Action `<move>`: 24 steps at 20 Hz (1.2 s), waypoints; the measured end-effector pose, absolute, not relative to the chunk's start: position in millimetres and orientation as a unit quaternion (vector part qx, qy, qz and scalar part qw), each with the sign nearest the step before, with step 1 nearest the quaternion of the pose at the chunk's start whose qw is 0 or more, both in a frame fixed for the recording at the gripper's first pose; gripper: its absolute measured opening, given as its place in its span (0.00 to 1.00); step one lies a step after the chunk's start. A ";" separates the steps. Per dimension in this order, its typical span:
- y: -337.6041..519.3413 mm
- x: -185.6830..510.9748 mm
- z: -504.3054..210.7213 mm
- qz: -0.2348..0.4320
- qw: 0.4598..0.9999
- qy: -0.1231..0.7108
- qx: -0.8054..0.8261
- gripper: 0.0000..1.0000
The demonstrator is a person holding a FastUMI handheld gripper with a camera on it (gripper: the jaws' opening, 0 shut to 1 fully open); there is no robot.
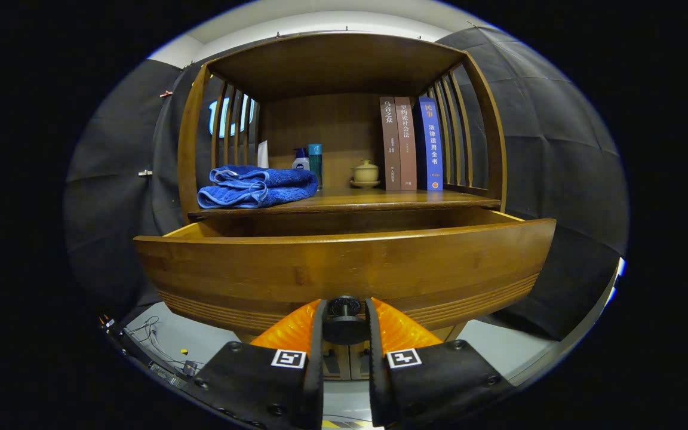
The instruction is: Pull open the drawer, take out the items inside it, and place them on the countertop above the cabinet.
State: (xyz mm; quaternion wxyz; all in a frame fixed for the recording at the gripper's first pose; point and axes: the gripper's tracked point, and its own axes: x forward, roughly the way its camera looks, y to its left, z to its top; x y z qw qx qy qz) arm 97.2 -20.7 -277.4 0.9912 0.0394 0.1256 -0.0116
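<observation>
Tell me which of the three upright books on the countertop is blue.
The blue book, rightmost of the three, next to the side slats; the two books to its left are brown. The tool is shut on the drawer knob, far below them.

The wooden drawer (344, 269) is standing pulled out from the cabinet (344, 71), its broad curved front panel facing the fingers and its top edge showing a dark gap behind it; what is lying inside is hidden by that panel. A round dark knob (344, 307) is sitting low on the middle of the front, and both fingers are pressing on it from either side. The tabletop (368, 200) is lying just above the drawer.
</observation>
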 end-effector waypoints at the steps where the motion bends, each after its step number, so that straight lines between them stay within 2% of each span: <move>1: -21.1 91.6 -277.3 -0.010 0.991 0.127 0.039 0.35; 7: -21.0 65.7 -283.6 -0.006 0.989 0.140 0.048 0.35; 17: -20.2 64.5 -283.7 -0.004 0.988 0.148 0.031 0.35; 18: -19.9 61.8 -285.9 -0.006 0.987 0.160 0.026 0.43; 22: -16.8 48.4 -263.7 0.009 0.986 0.164 0.018 0.98; 24: -18.1 40.7 -248.4 0.021 0.985 0.168 0.010 0.98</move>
